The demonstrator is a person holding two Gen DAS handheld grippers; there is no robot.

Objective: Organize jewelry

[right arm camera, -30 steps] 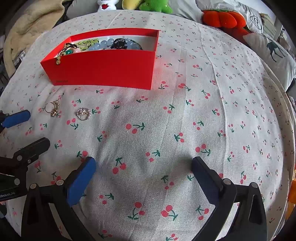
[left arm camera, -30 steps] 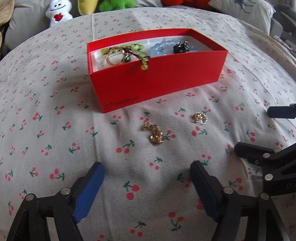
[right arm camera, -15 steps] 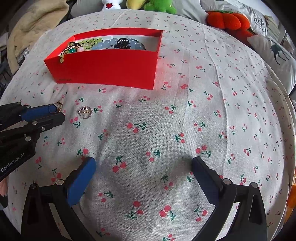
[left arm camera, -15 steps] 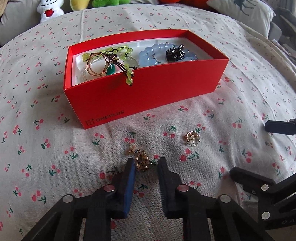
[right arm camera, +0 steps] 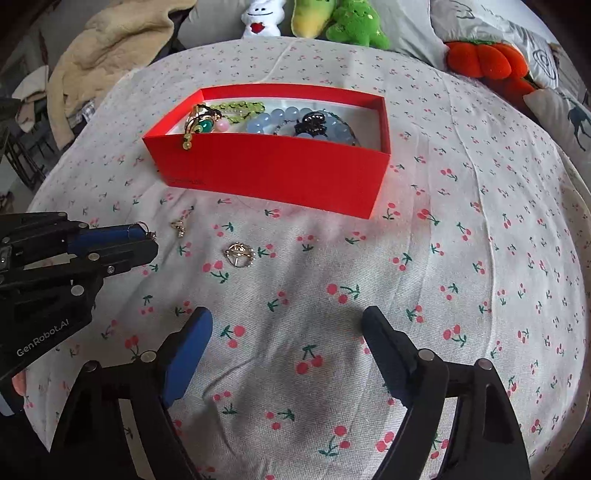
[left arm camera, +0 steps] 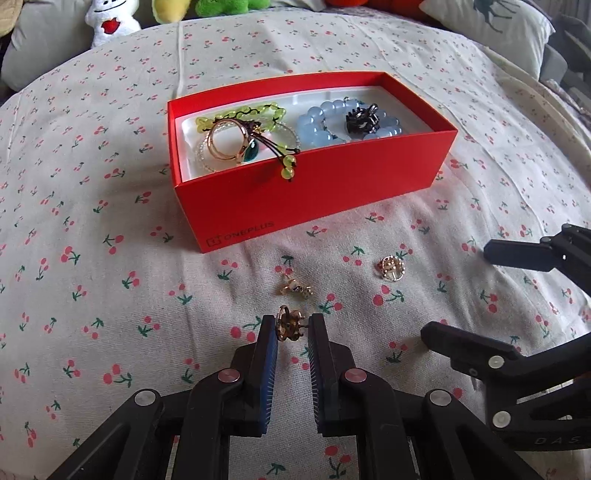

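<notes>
A: Where does the left gripper [left arm camera: 291, 325] stand?

B: Low in the middle of the left wrist view, its jaws drawn nearly together on a small gold earring [left arm camera: 289, 325], pinched between the blue pads at their tips. In the right wrist view the same gripper comes in from the left edge, with the gold piece showing at its tip.

A: And the right gripper [right arm camera: 286, 325]?

B: Its jaws are closing, though they are wide apart, and nothing lies between them but the cherry-print bedspread [right arm camera: 461, 258]. It sits at the bottom of its own view.

A: What jewelry lies loose?

B: Two pieces on the bedspread. A second gold earring [left arm camera: 295, 288] lies just above the left gripper's tips in the left wrist view, apart from them. A round gold charm [left arm camera: 391, 268] lies to the right of it, near the middle right of the frame.

A: And the box?

B: The red box [left arm camera: 314, 192] stands open in the upper middle of both views. Inside, on the left, a green bead bracelet [left arm camera: 240, 112] with two beads hanging over the front wall, and a gold ring [left arm camera: 229, 142] with a green stone. On the right, a pale blue bead bracelet [left arm camera: 317, 122] with a dark charm [left arm camera: 362, 120] lying on it.

A: Anything behind?

B: Plush toys [right arm camera: 332, 22] along the top edge.
</notes>
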